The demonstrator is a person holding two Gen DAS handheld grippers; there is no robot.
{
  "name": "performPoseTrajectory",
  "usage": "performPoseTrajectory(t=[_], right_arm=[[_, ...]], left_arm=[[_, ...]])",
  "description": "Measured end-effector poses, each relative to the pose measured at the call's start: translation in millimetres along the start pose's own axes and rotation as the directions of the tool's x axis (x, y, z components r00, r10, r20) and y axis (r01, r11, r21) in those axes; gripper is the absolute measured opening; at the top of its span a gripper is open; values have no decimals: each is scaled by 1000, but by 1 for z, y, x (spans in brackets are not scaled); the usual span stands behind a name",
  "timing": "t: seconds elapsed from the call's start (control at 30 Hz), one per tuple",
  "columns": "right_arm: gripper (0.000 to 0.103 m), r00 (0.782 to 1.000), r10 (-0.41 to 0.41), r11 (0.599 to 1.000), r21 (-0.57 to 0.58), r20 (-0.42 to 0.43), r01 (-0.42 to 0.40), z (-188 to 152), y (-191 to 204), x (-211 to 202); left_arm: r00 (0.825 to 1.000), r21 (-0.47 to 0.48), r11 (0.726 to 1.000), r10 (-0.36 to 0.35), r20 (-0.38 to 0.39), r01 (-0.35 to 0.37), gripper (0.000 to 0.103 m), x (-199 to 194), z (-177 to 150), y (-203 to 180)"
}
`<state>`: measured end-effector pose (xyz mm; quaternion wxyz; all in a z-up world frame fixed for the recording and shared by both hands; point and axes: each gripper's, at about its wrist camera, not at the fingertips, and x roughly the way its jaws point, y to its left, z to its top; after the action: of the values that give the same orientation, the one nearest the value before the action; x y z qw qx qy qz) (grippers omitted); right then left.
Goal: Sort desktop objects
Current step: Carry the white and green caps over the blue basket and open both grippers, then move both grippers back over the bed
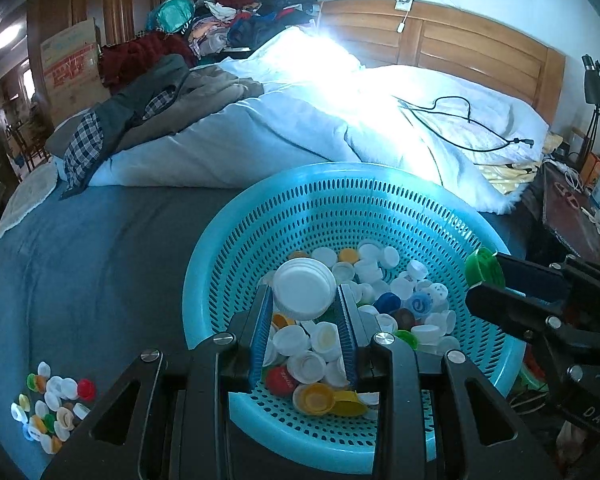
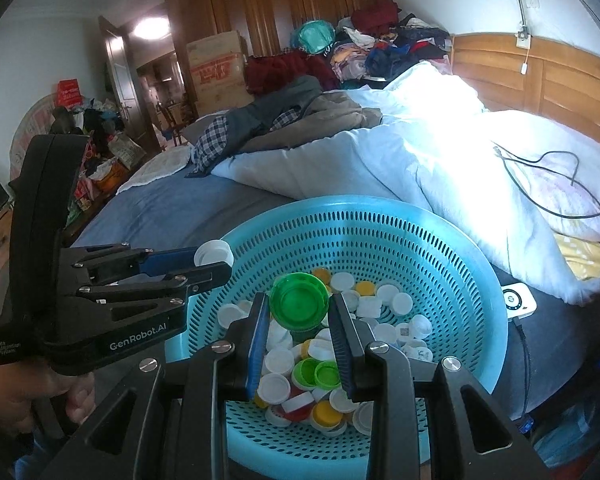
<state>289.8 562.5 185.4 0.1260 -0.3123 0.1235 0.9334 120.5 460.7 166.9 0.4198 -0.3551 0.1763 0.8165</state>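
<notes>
- While both grippers hang over the blue basket point(image 1: 260, 216), left gripper point(image 1: 304, 300) pinches a big white cap point(image 1: 302, 290) between its pads.
- Right gripper point(image 2: 298, 306) clamps a green cap point(image 2: 298, 300) likewise.
- Beyond fingertips: loose caps point(image 2: 384, 300).
- Risk: edge-only grip, any slackening drops caps back unsorted.

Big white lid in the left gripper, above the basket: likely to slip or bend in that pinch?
The big white lid looks like rigid moulded plastic, so it probably won't bend. The left gripper pinches it across its ribbed rim, which likely helps grip. Being shallow and round, it could pivot between the pads and, if dropped, roll among the caps in the basket.
</notes>
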Motion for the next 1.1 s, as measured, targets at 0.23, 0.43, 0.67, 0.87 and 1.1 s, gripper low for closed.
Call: performPoseTrajectory(t=[0.23, 0.43, 0.67, 0.87, 1.1], right_arm=[[76, 1000, -13, 999, -29, 28, 14, 1, 13, -7], [86, 996, 62, 994, -93, 69, -55, 4, 54, -11], [96, 972, 231, 934, -272, -42, -233, -22, 158, 28], [103, 934, 237, 886, -336, -266, -320, -66, 226, 124], [103, 932, 147, 949, -219, -332, -228, -74, 233, 220]], left_arm=[[998, -43, 998, 44, 38, -43, 80, -23, -17, 34], [977, -178, 966, 204, 65, -190, 82, -67, -70, 123], [883, -431, 773, 440, -162, -465, 85, -103, -203, 277], [829, -571, 608, 470, -302, -552, 85, -116, -292, 361], [760, -565, 517, 516, -394, -644, 91, -103, -324, 414]])
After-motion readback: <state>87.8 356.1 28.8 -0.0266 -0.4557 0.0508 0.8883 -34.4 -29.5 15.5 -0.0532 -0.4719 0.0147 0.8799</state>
